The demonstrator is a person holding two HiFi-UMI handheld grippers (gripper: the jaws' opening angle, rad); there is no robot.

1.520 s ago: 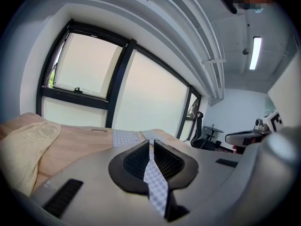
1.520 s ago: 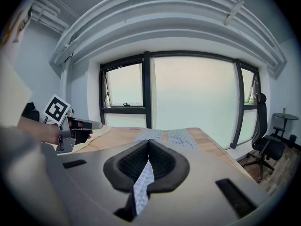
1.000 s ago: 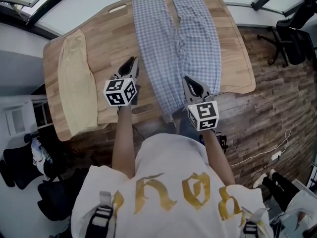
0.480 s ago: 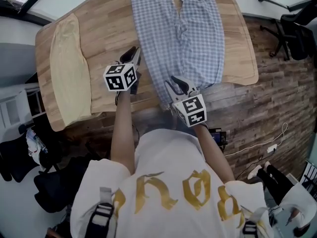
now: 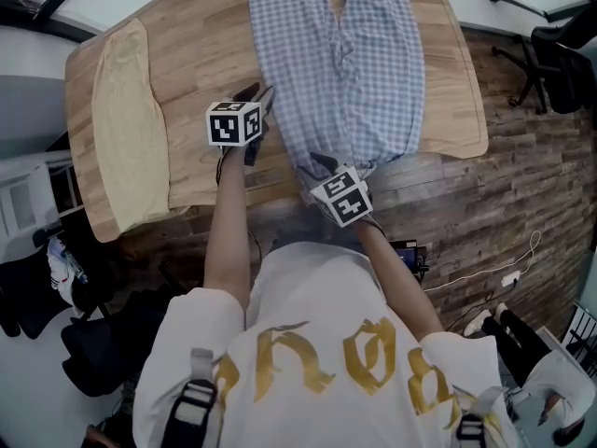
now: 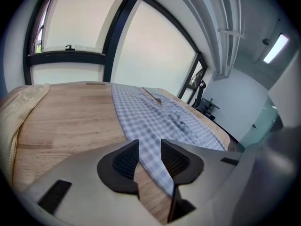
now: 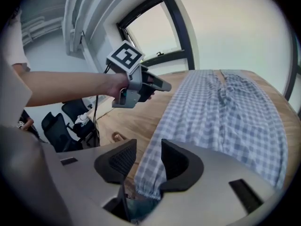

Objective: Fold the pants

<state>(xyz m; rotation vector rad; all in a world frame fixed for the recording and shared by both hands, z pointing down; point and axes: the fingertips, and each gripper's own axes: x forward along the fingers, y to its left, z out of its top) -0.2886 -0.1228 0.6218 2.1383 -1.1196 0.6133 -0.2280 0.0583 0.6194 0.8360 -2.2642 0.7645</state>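
Blue-and-white checked pants lie lengthwise on the wooden table. Their gathered near end hangs over the front edge. My left gripper is low over the pants' left edge. In the left gripper view its jaws have just been opening, and the fabric's edge shows in the gap, unpressed. My right gripper is at the near end. Its jaws have also just been opening, with checked cloth in line between them but not pinched. The left gripper shows in the right gripper view.
A folded yellow cloth lies along the table's left side, also seen as a cloth edge. A black office chair stands on the plank floor at the right. Dark bags and clutter sit left of the person.
Both grippers have sunk toward the table and tipped downward. The right one has swung left to the pants' near end. Both pairs of jaws, shut a second ago, now stand apart.
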